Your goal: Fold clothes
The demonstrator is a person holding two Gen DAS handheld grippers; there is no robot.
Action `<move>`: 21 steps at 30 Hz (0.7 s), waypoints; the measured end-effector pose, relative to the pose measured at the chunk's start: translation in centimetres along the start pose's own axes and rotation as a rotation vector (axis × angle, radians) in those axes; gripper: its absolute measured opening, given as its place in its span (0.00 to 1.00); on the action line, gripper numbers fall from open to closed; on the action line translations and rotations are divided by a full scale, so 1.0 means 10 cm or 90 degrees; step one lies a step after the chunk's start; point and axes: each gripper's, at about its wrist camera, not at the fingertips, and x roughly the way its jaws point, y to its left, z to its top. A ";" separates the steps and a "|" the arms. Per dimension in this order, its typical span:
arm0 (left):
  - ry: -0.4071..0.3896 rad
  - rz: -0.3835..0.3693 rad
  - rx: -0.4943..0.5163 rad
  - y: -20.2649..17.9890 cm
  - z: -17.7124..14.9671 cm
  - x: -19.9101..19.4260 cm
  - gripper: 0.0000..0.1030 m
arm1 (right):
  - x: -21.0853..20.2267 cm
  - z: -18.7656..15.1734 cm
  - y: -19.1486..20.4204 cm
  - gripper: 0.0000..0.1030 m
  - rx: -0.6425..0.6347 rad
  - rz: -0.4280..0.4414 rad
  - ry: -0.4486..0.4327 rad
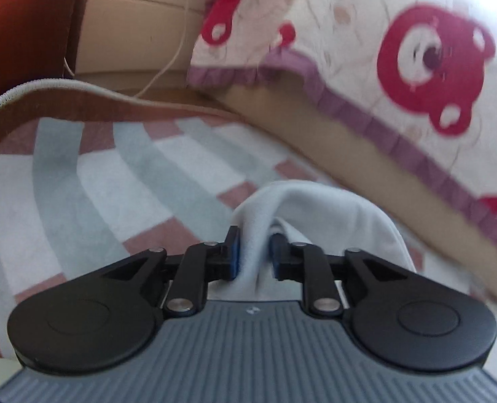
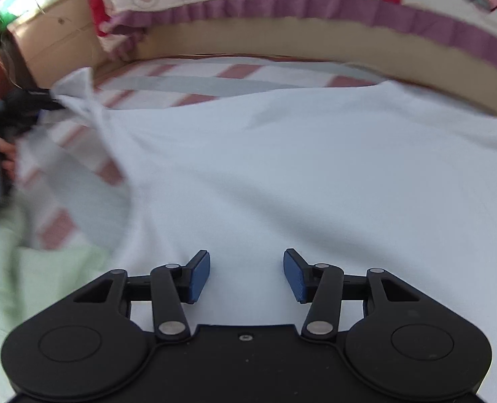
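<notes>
The left tongs (image 1: pixel 253 252) pinched a bunched corner of the white garment (image 2: pixel 282 168); the right tongs (image 2: pixel 246 275) hovered open, empty, directly above its spread body.

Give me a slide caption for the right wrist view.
Right tongs open above a white garment on a striped mat; left tongs pinch its far corner.

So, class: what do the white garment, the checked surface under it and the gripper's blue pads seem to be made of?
White garment: soft matte knit, probably cotton; it drapes and bunches in the left gripper.
Checked surface: fuzzy woven textile, probably a rug or blanket.
Blue pads: matte, finely ridged, likely rubber or plastic.
</notes>
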 end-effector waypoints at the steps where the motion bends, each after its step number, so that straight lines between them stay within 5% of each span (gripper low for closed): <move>1: -0.012 -0.002 -0.002 0.02 0.02 0.00 0.35 | 0.02 0.02 0.04 0.53 0.008 0.027 0.000; 5: -0.001 0.032 0.007 0.03 0.10 0.02 0.45 | 0.18 0.19 0.28 0.53 0.003 0.092 0.006; 9: 0.076 0.092 -0.132 0.34 0.11 -0.07 0.46 | 0.47 0.62 0.77 0.54 -0.123 0.119 0.012; 12: 0.088 0.074 -0.233 0.54 0.08 -0.21 0.46 | 0.82 0.95 1.13 0.58 -0.200 0.133 0.039; 16: 0.126 0.049 -0.165 0.37 0.12 -0.18 0.46 | 1.34 1.25 1.35 0.60 -0.205 0.083 0.048; 18: 0.154 -0.003 -0.166 0.29 0.10 -0.11 0.46 | 1.53 1.32 1.34 0.59 -0.168 0.103 0.056; 19: 0.168 -0.035 -0.177 0.26 0.08 -0.08 0.47 | 1.60 1.34 1.32 0.43 -0.144 0.130 0.056; 20: 0.184 -0.065 -0.189 0.23 0.06 -0.04 0.47 | 1.61 1.31 1.28 0.05 -0.125 0.153 0.053; 21: 0.201 -0.091 -0.203 0.20 0.03 0.00 0.48 | 1.59 1.29 1.29 0.06 -0.114 0.174 0.043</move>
